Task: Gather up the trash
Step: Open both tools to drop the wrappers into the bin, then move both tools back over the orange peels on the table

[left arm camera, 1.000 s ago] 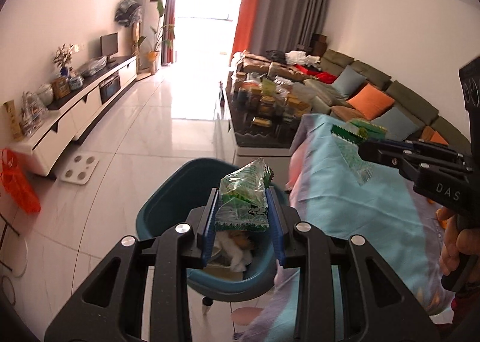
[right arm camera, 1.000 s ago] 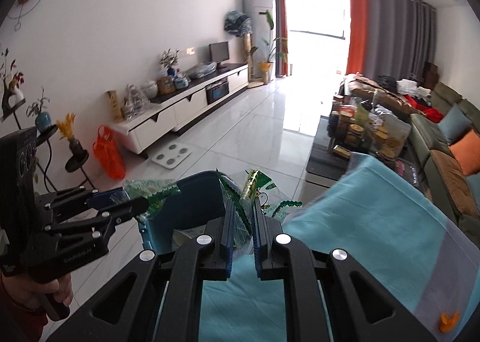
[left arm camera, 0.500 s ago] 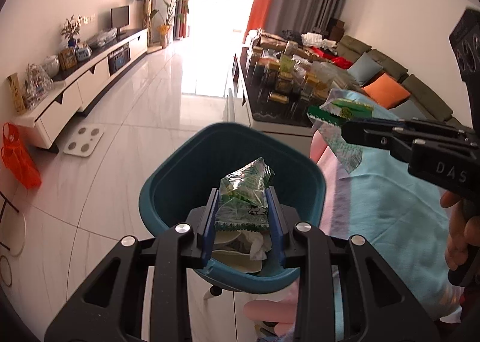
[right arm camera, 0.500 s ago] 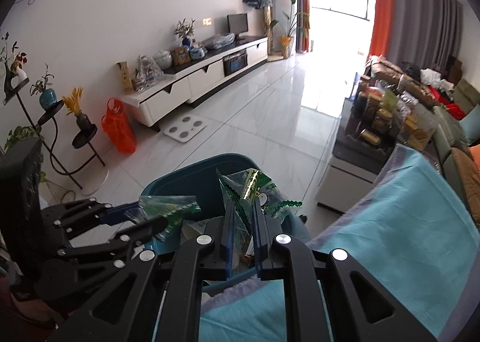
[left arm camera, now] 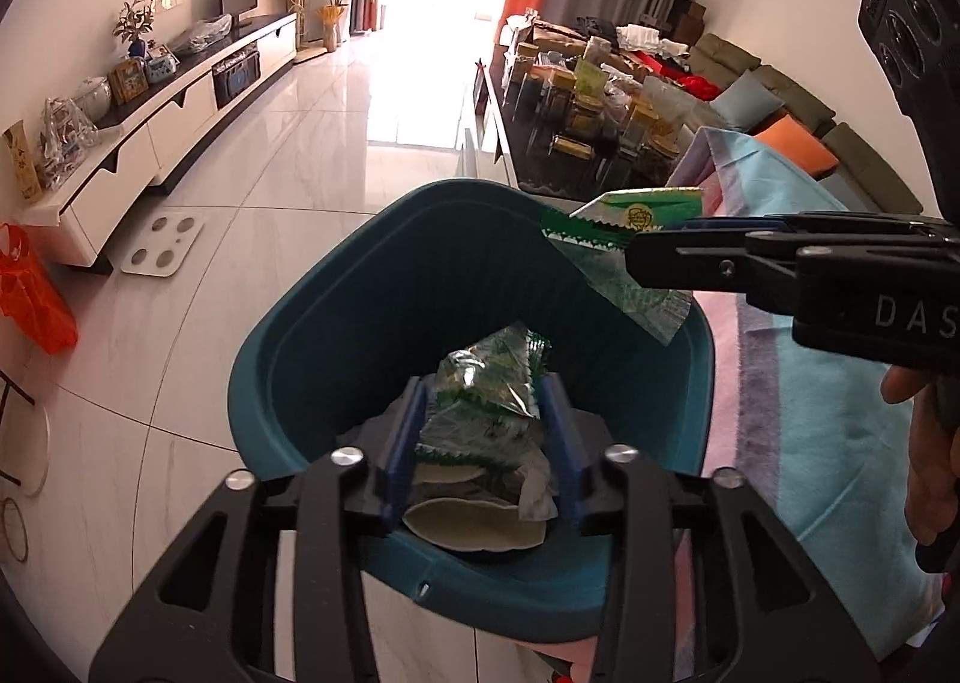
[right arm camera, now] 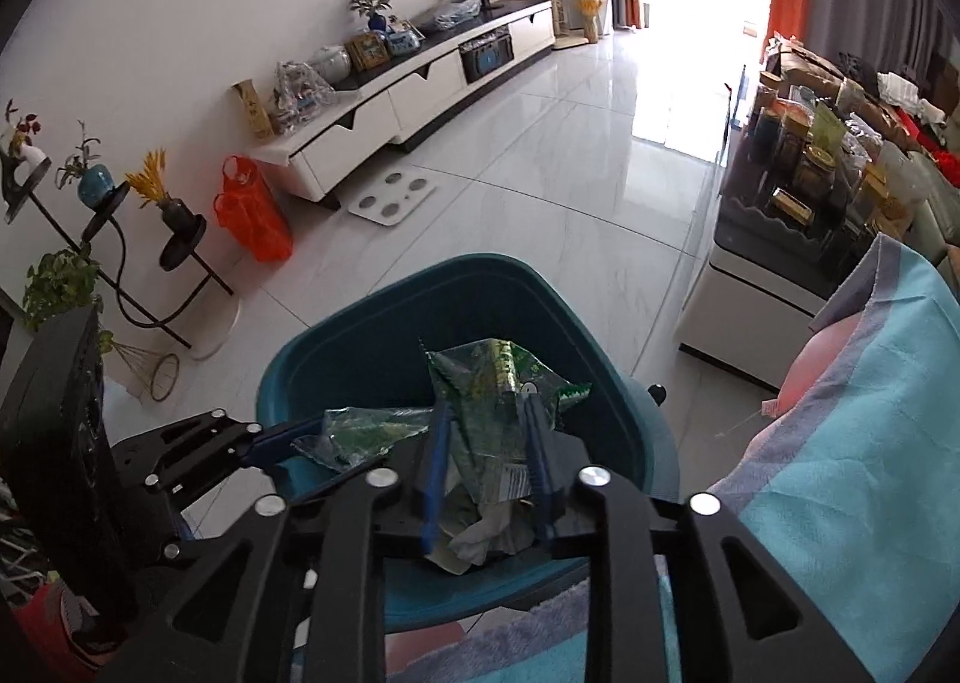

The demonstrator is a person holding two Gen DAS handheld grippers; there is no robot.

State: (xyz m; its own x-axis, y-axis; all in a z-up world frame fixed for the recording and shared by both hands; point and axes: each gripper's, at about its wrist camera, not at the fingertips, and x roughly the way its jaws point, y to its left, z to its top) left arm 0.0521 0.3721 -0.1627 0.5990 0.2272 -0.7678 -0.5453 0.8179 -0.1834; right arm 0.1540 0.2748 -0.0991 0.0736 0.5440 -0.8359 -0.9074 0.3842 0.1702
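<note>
Both tools pointed steeply down, side by side. The left tool (left arm camera: 483, 431) had its blue fingers (left arm camera: 403, 443) apart, and its jaws had just been opening, with a crinkly wrapper sitting loose between them. The right tool (right arm camera: 487, 458) also had its jaws a little apart; they too had just been opening, with a green wrapper between them. In the left view, the right tool reached in from the right side, lying almost flat. A person's hand (left arm camera: 927, 461) was wrapped around its handle at the right edge. The hand on the left tool could not be seen.
</note>
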